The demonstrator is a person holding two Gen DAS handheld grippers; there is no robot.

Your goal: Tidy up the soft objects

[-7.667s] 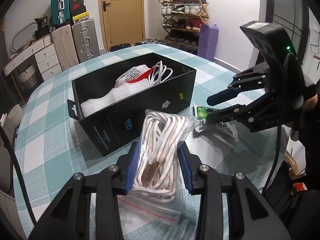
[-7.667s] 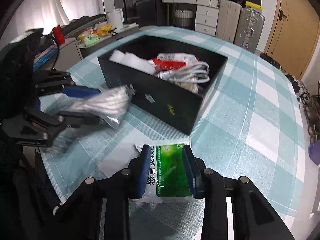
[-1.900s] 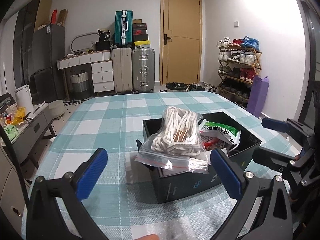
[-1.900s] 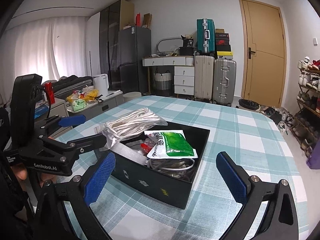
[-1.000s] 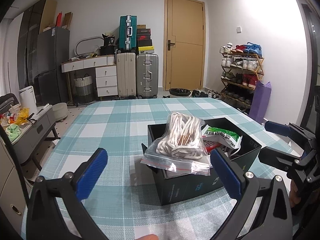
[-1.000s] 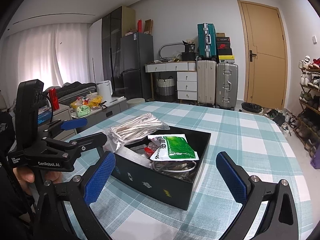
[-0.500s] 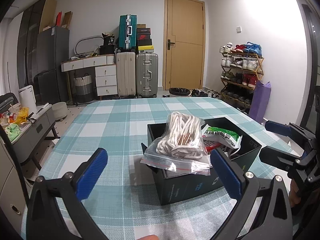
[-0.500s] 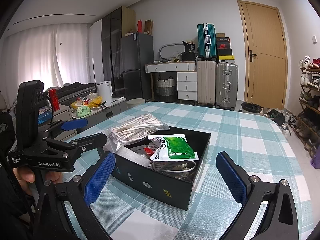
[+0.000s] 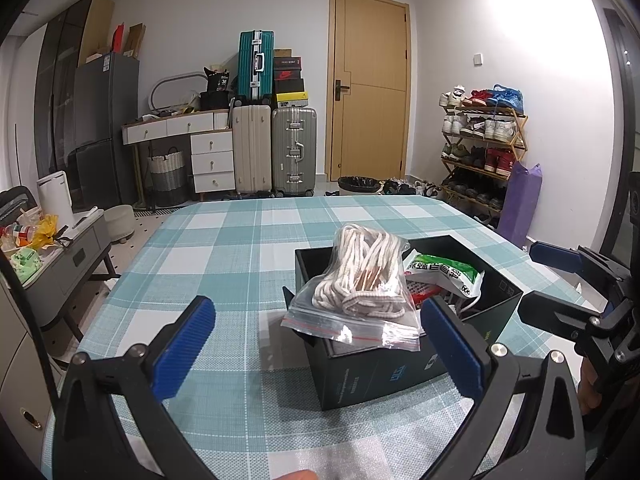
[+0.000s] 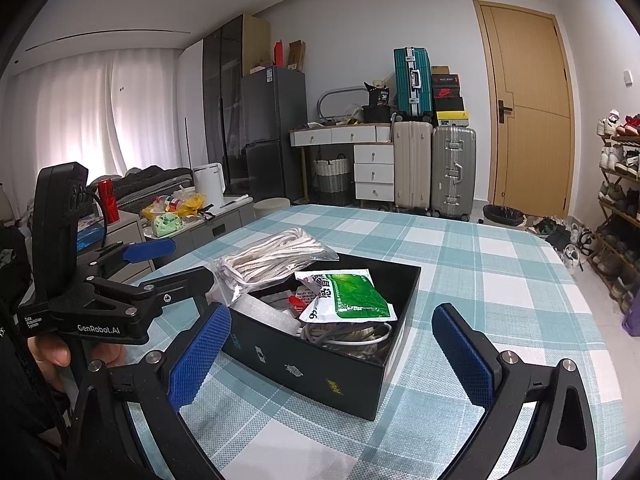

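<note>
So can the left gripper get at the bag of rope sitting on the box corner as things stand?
Probably yes. The left gripper is open and points at the bag of rope, which lies on the near corner of the black box, overhanging it, with nothing between them.

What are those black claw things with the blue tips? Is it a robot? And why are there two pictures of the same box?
No robot: a person holds two grabber tools, one per hand. Each carries a camera looking along its two blue-tipped fingers, which gives two pictures. One view is from the left gripper, the other from the right gripper. Both are open and hold nothing. On the checked tablecloth stands a black box. A zip bag of white rope rests on one corner of it, sticking out over the edge. A green and white packet lies on top of white cables and other things inside.
</note>
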